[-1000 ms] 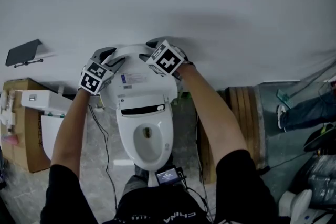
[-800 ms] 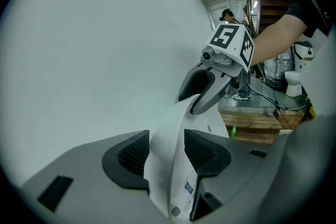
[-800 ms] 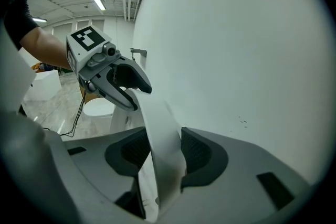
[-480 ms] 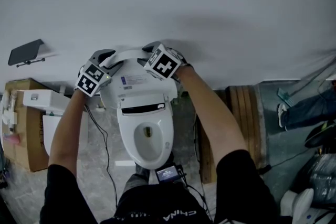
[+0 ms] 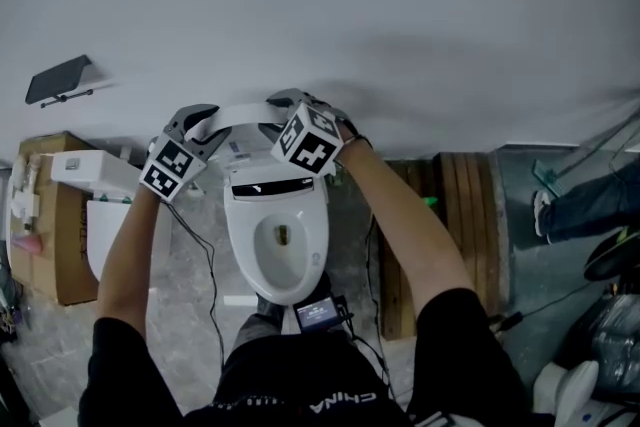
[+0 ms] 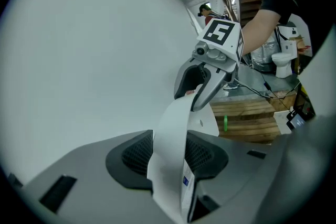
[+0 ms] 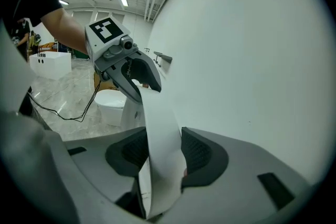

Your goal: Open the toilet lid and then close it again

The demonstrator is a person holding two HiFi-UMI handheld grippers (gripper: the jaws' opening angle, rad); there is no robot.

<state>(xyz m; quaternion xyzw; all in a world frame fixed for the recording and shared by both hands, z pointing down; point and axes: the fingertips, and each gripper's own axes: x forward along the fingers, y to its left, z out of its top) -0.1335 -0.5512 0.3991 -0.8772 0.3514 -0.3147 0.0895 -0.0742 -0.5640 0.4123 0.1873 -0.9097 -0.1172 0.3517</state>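
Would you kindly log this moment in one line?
lid: raised toward wall | left tool: just tightened on lid | right tool: just tightened on lid

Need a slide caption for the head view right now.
Left claw and right claw, jaws just closing tighter, grip the rim of the raised toilet lid above the open bowl.

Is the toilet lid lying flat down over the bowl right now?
No, the toilet lid stands raised toward the wall, leaving the bowl open to view.
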